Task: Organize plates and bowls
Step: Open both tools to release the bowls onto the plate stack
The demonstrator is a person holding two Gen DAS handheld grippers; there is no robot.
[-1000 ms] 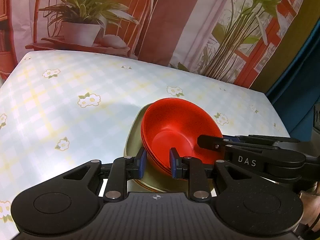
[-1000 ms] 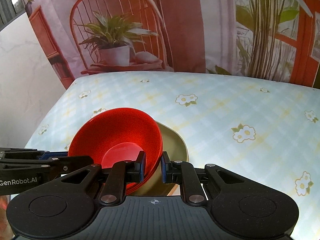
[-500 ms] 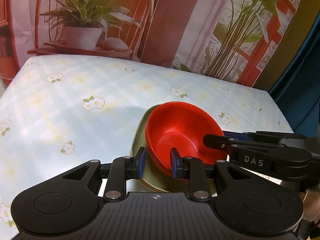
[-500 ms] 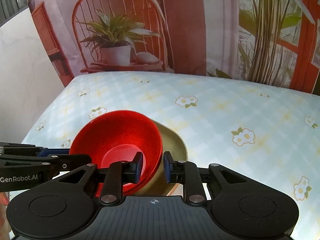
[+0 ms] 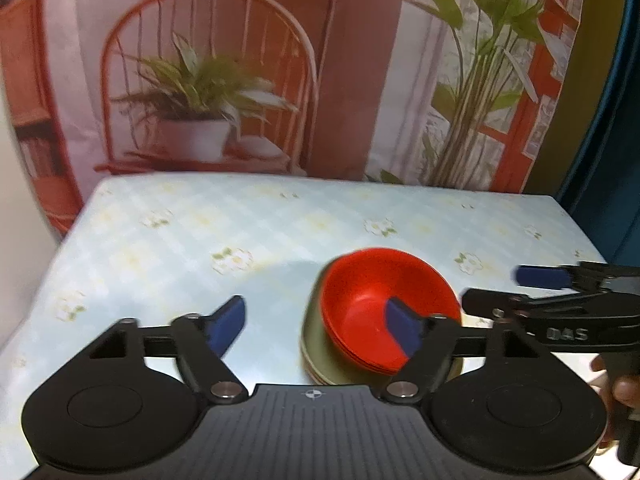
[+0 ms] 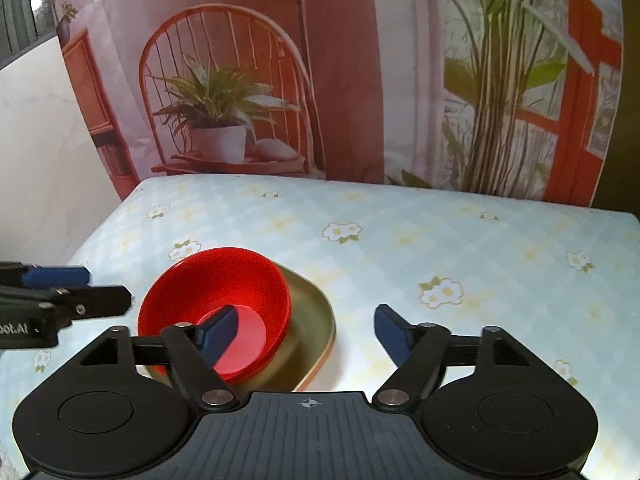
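So the left gripper [image 5: 316, 326] has its jaws spread wide, having just sprung apart, and nothing is pinched between them – its left blue pad [image 5: 226, 324] hangs over bare tablecloth [image 5: 160, 248], while the other pad sits in front of the red bowls [image 5: 384, 304] without pressing on them as far as I can tell. Those bowls are nested into one stack, just ahead of and slightly right of the left gripper's centre, and the stack rests on an olive-green plate [image 5: 316, 360] that peeks out beneath it on the left and near side. Further right in the left wrist view, the right gripper [image 5: 500, 290] comes in from the edge, and a bit of the hand [image 5: 624, 390] carrying it shows low at the frame's border. From the right wrist view it's the mirror story – the right gripper [image 6: 306, 334] is released too, jaws freshly swung wide, nothing between them but plate and cloth. The red bowls [image 6: 216, 292] sit ahead and to its left, its left pad in front of the stack's inside, and the olive-green plate [image 6: 316, 320] sticks out toward the gap between the jaws. The left gripper [image 6: 104, 290] pokes in just beside the bowls' far-left rim. The picture is a little blurry, so fine contact is hard to call.
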